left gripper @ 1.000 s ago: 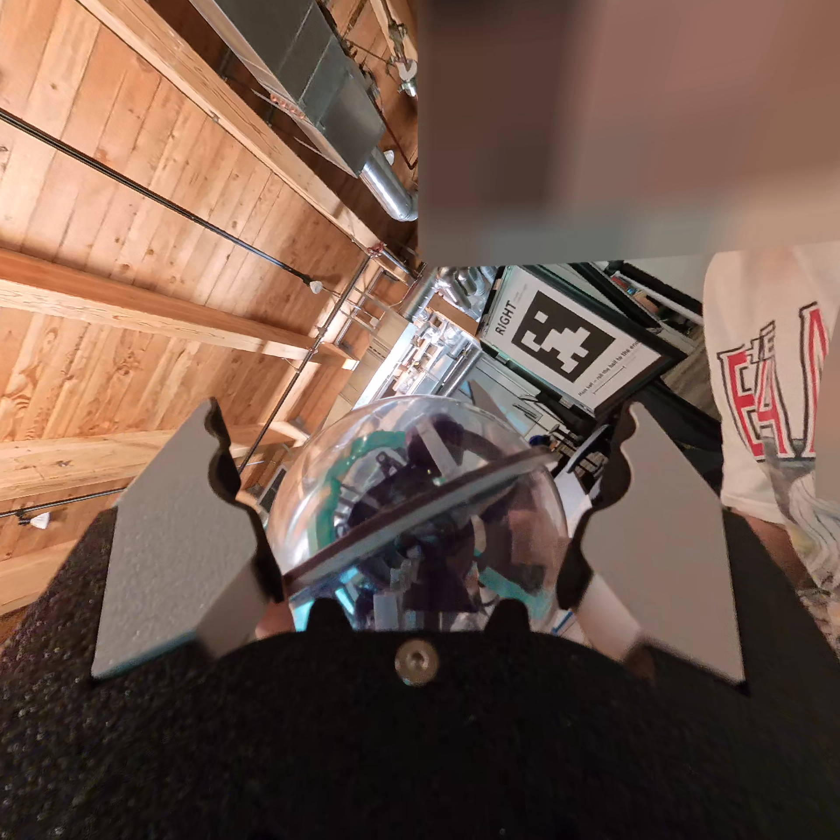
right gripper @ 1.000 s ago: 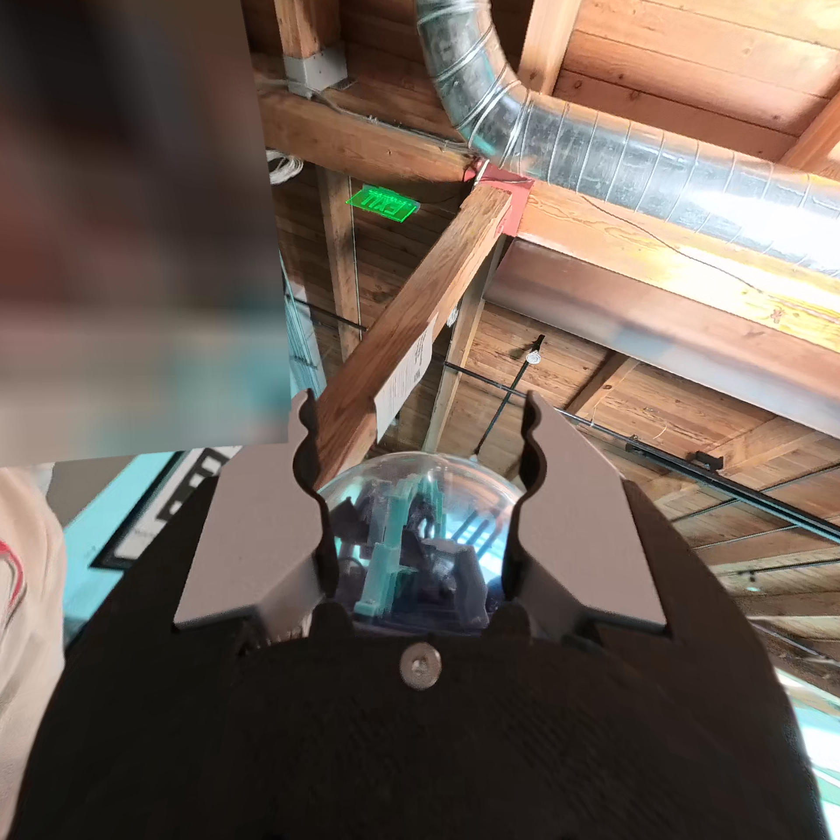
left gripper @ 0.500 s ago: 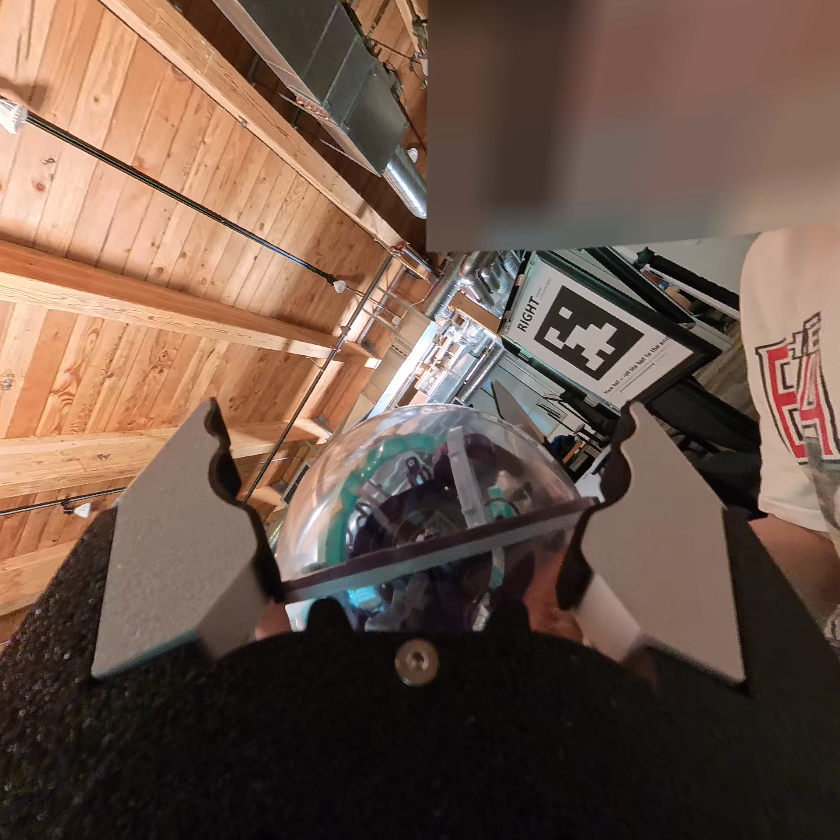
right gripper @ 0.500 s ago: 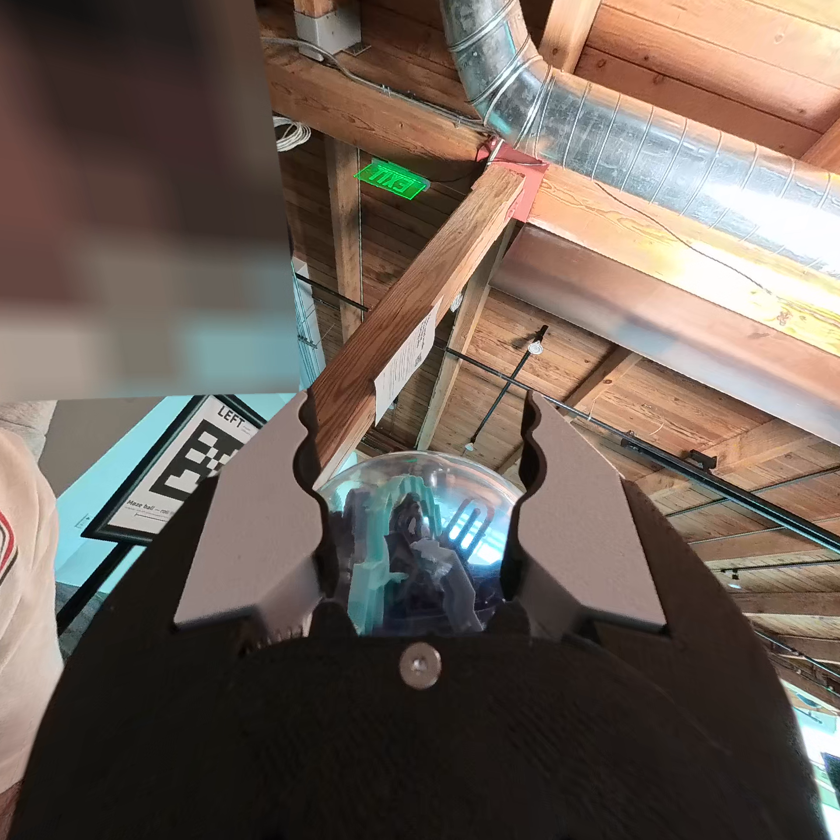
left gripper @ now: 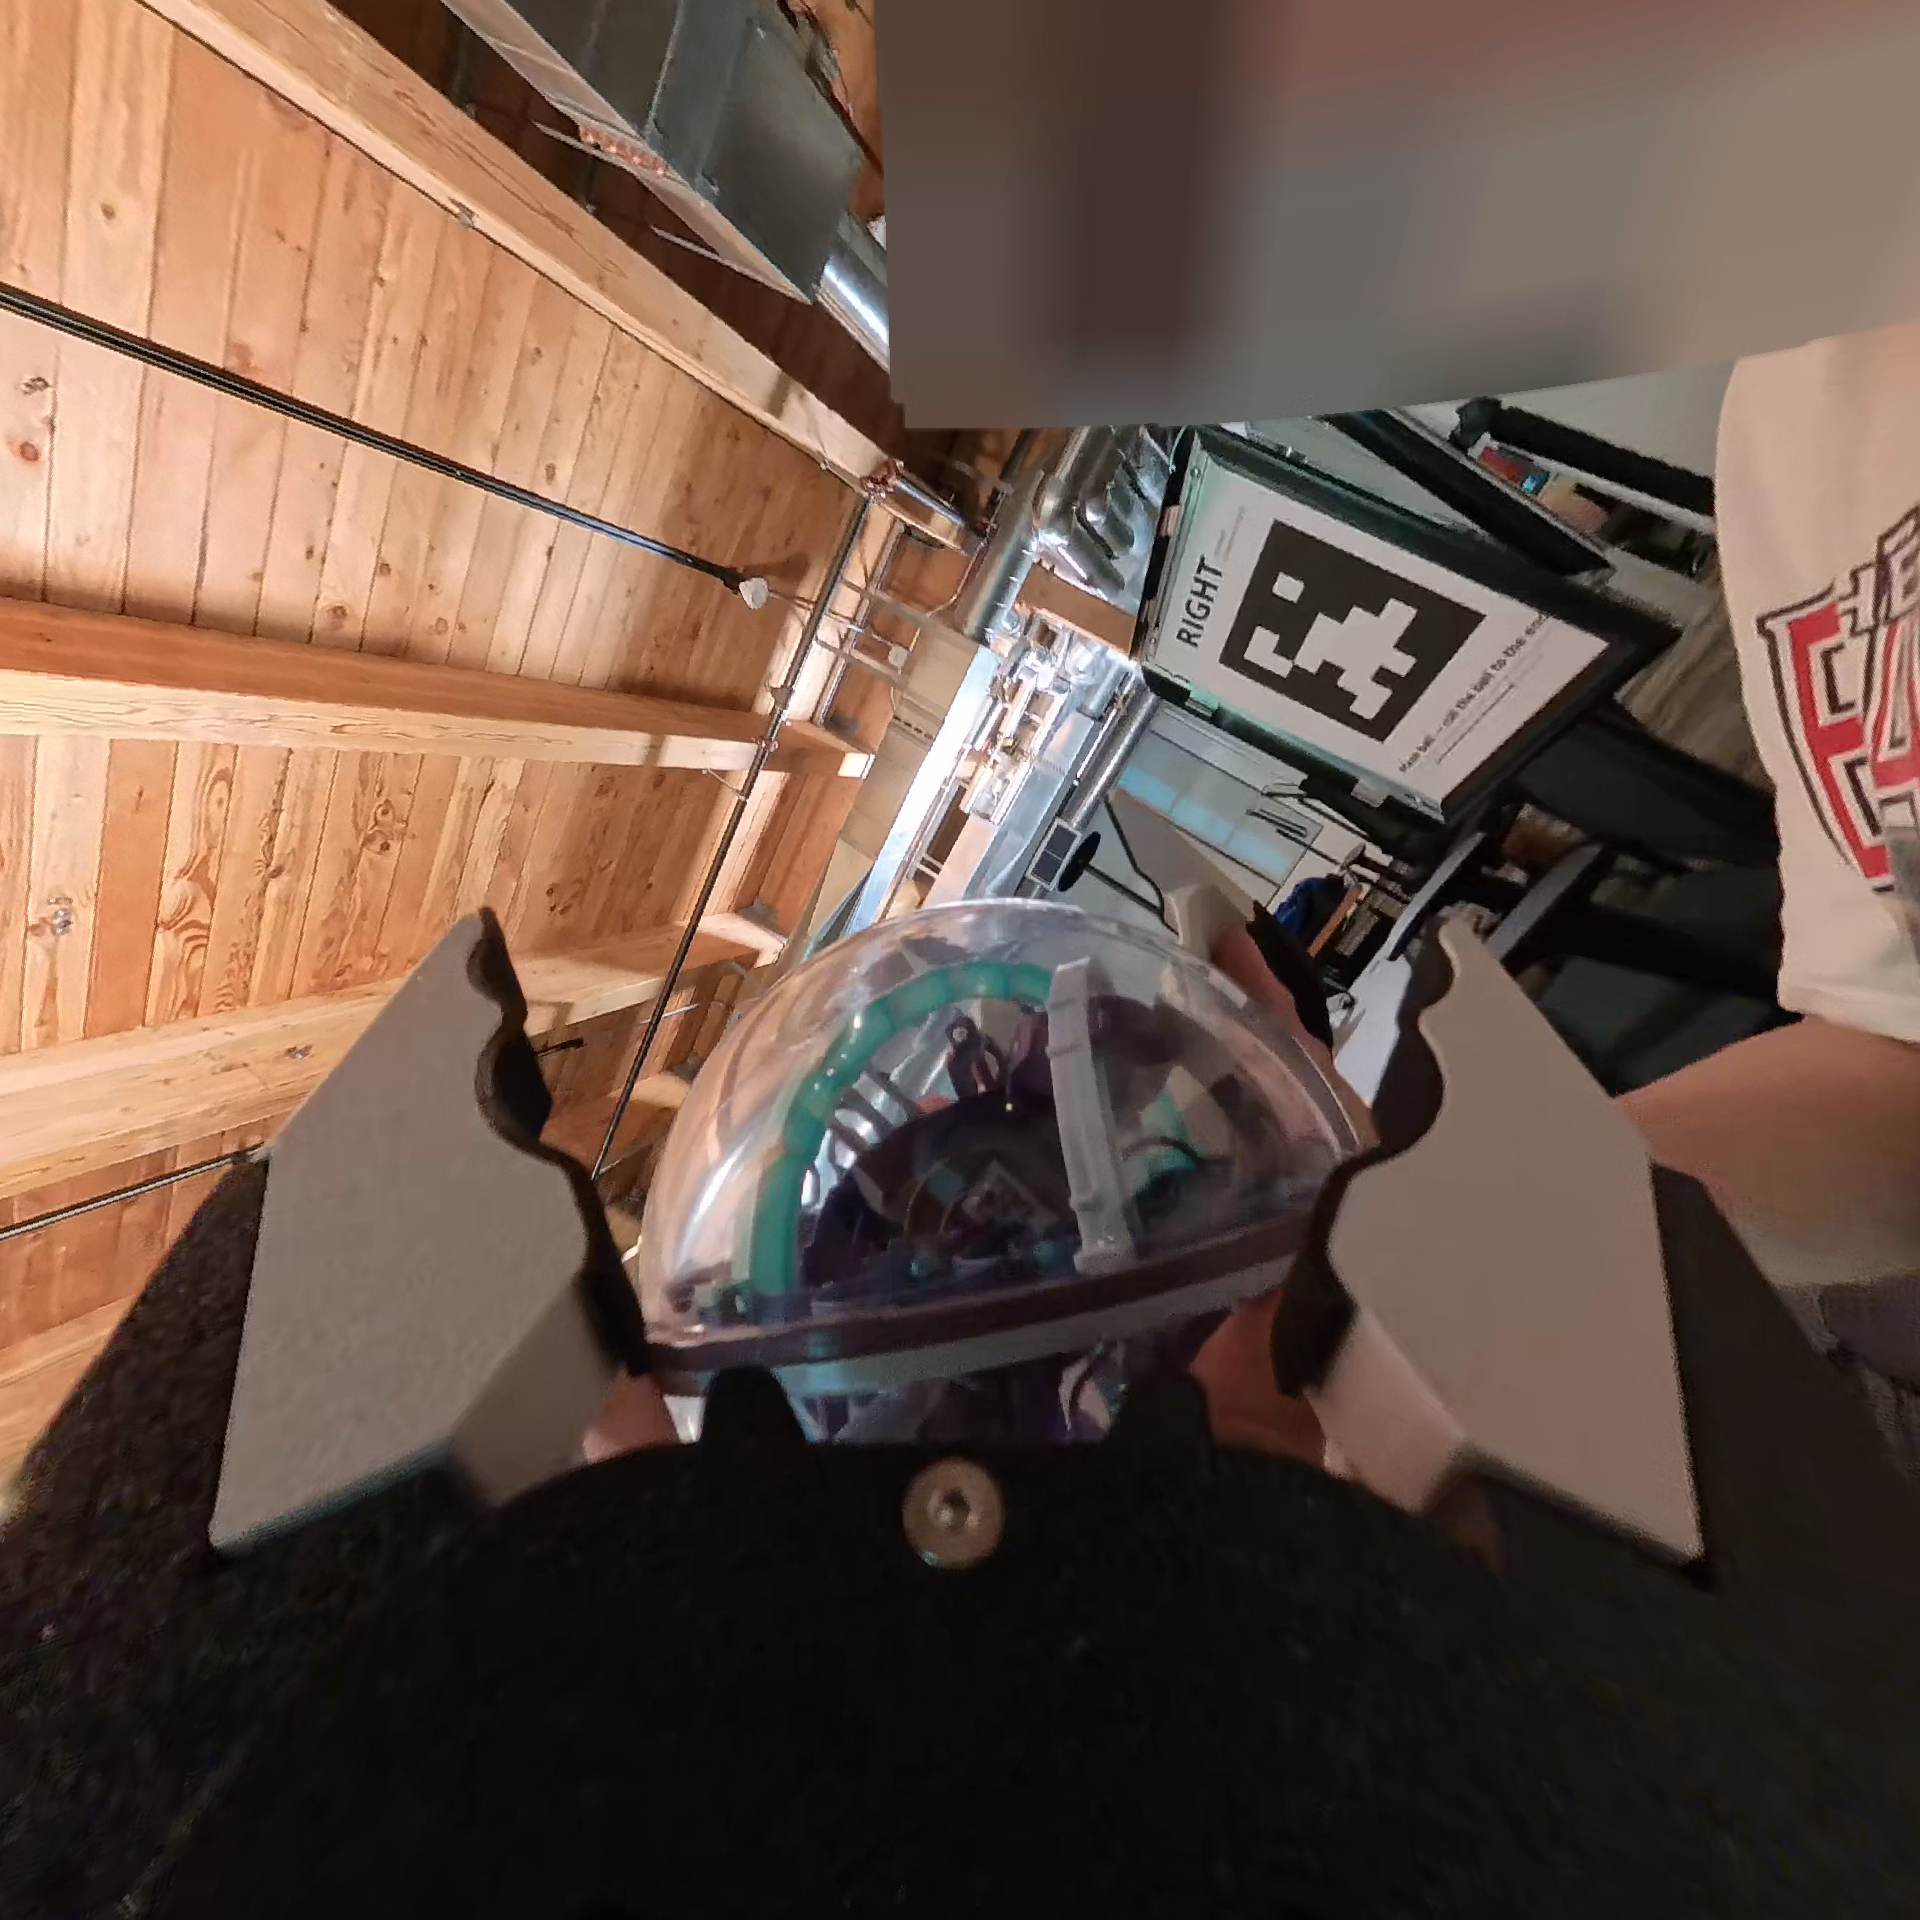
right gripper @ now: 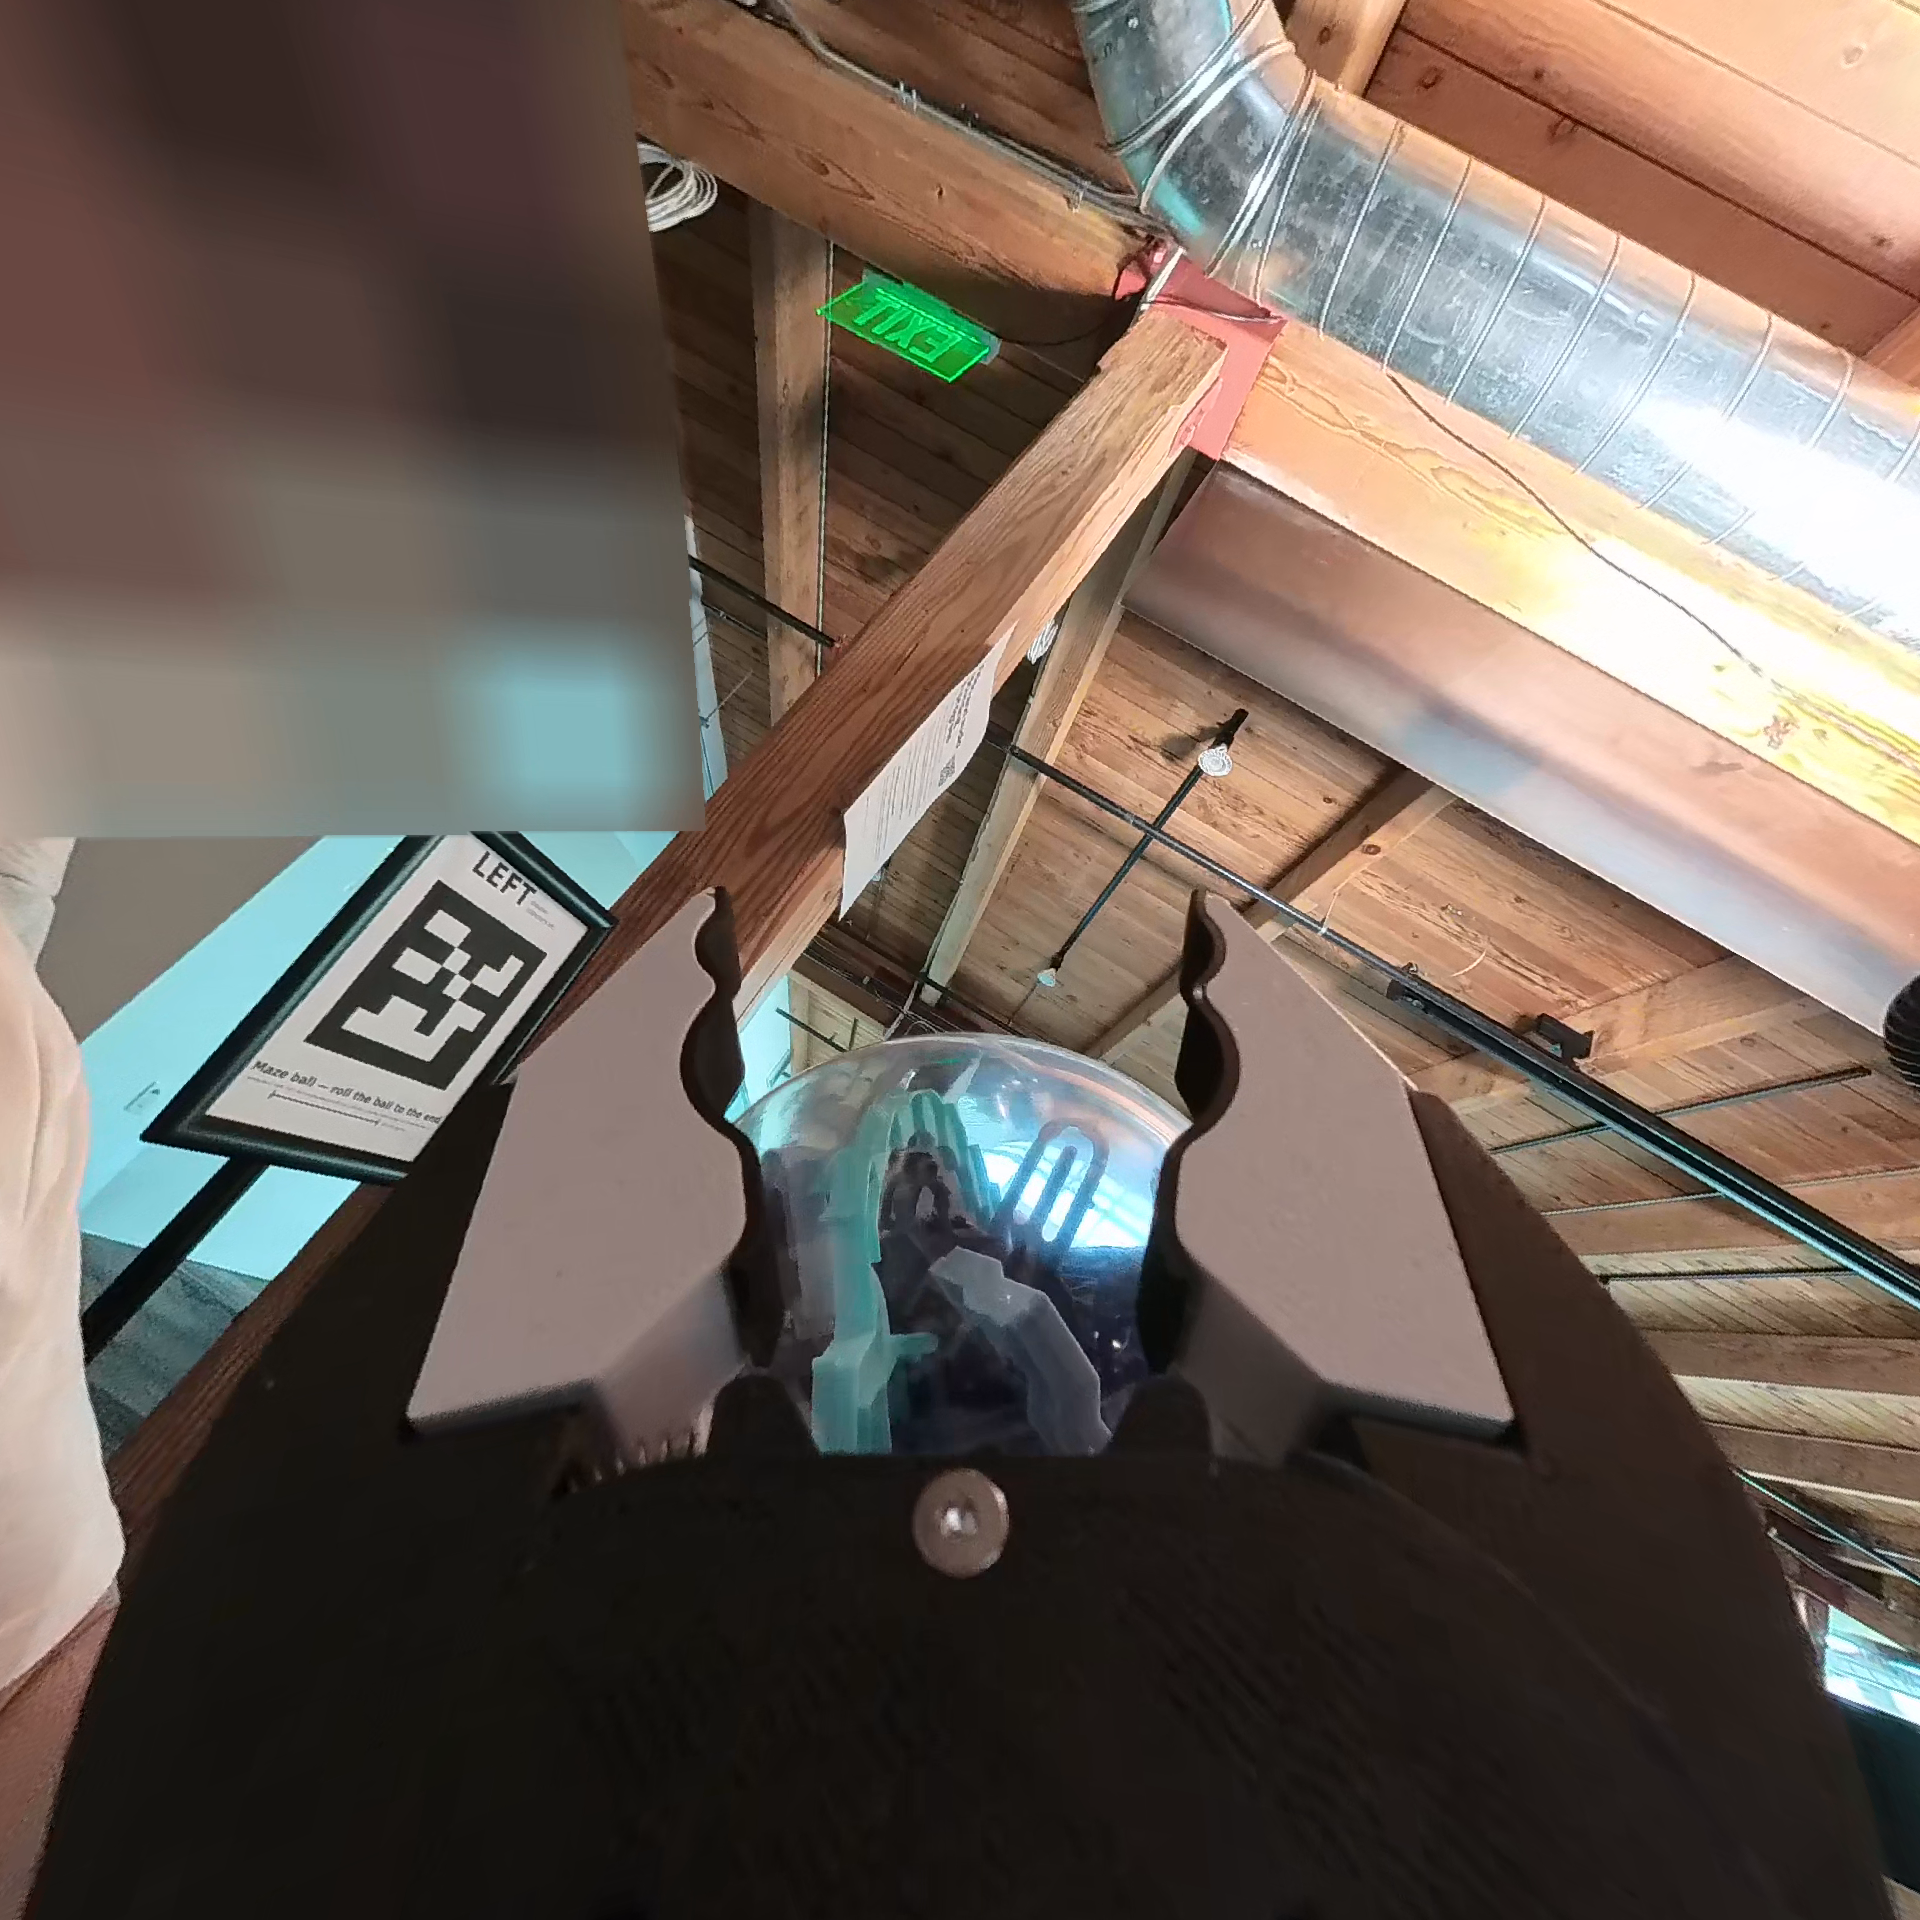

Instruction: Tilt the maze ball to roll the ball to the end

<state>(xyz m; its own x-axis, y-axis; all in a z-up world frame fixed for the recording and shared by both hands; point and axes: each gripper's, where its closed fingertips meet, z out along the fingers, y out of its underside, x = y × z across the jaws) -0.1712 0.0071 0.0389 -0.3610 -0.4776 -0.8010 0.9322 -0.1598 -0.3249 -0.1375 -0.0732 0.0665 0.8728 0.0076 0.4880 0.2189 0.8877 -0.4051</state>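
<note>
Left wrist view shows one maze ball [left gripper: 987,1143] clamped between the left gripper [left gripper: 961,1049]; the right gripper [right gripper: 961,1039] also clamps it, below one duct [right gripper: 1507,260].

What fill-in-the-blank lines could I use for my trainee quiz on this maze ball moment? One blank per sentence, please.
1. The maze ball has a clear shell with a curved track of ____ colour inside.
2. The right gripper holds the maze ball between ____ fingers.
3. Both cameras look up at a ceiling made of ____.
4. The round duct under the ceiling is made of ____.

Missing words: green (teal); two; wood; metal
</note>
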